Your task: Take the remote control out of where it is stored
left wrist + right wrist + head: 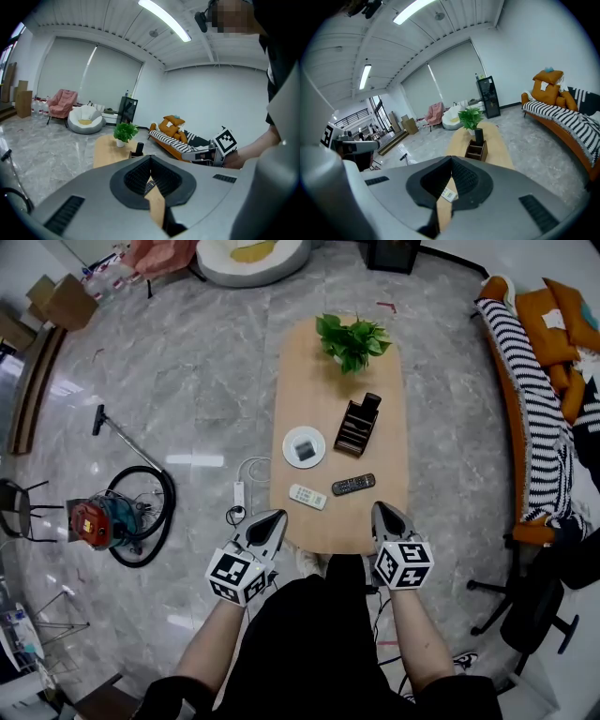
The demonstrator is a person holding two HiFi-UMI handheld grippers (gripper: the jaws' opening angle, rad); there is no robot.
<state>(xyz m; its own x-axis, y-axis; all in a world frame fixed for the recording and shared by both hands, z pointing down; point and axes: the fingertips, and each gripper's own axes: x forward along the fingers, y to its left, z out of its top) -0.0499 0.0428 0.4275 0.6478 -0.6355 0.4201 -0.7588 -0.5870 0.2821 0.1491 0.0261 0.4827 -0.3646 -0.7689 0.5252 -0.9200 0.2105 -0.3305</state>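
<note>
Bare tabletop (390, 457) right of holder (357, 427); plant (352, 340) behind.

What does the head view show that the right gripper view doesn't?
Only the head view: the white plate and the black remote lying flat on the table. Only the right gripper view: the ceiling light strip and the window blinds. Both: the potted plant, the wooden holder with a dark remote standing in it, and the striped sofa.
</note>
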